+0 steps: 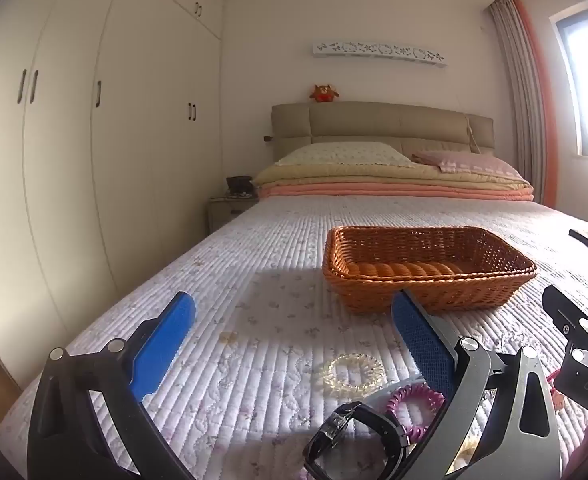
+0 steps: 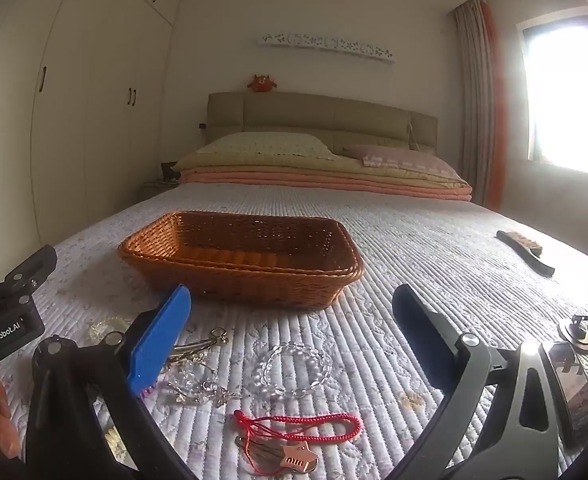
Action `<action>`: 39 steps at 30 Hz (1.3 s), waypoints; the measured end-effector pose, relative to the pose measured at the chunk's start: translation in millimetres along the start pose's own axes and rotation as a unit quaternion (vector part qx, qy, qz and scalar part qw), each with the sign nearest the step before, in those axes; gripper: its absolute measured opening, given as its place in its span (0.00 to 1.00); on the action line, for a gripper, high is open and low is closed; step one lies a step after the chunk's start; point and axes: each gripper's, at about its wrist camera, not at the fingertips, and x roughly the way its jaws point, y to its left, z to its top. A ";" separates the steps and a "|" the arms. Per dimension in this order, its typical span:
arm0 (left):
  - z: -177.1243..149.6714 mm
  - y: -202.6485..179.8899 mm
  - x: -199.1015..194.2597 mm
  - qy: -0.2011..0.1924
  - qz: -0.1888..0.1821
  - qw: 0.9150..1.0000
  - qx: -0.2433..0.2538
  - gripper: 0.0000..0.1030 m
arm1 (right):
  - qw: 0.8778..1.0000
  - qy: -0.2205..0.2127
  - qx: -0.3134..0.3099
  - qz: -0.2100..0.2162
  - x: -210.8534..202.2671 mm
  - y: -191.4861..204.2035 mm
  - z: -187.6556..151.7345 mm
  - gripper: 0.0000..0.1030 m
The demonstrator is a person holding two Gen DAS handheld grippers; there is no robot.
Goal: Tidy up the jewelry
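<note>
I am holding my left gripper [image 1: 294, 336] wide open over the quilt [image 1: 253, 240], gripping nothing. Near it are lying a clear coil band [image 1: 352, 372], a black watch [image 1: 354, 436] and a purple coil band [image 1: 416, 406]. The wicker basket [image 1: 430, 296] is sitting farther up the bed. To the right, my right gripper [image 2: 291, 332] is also hanging wide open and empty-handed, with a crystal bead bracelet [image 2: 294, 372] and a red cord [image 2: 306, 428] lying near between its fingers.

Both my wrist cameras sit low over the bed, looking past my fingers toward the shared basket [image 1: 428, 268] [image 2: 241, 260] and headboard [image 1: 382, 124] [image 2: 322, 118].
</note>
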 end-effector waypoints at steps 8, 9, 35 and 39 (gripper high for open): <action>-1.5 -2.4 0.7 0.001 -0.001 1.000 0.001 0.93 | 1.000 0.004 0.004 0.000 1.3 -0.7 -0.2 0.94; -1.4 -2.8 0.8 0.001 -0.001 1.000 0.001 0.93 | 1.000 0.005 0.005 0.000 1.1 -1.4 -0.5 0.94; -1.2 -4.0 0.1 0.001 -0.002 1.000 0.003 0.93 | 1.000 0.009 0.007 0.001 4.4 -2.2 -0.3 0.94; -1.1 -4.0 0.4 0.001 -0.002 1.000 0.003 0.93 | 1.000 0.009 0.007 0.001 4.6 -2.2 -0.2 0.94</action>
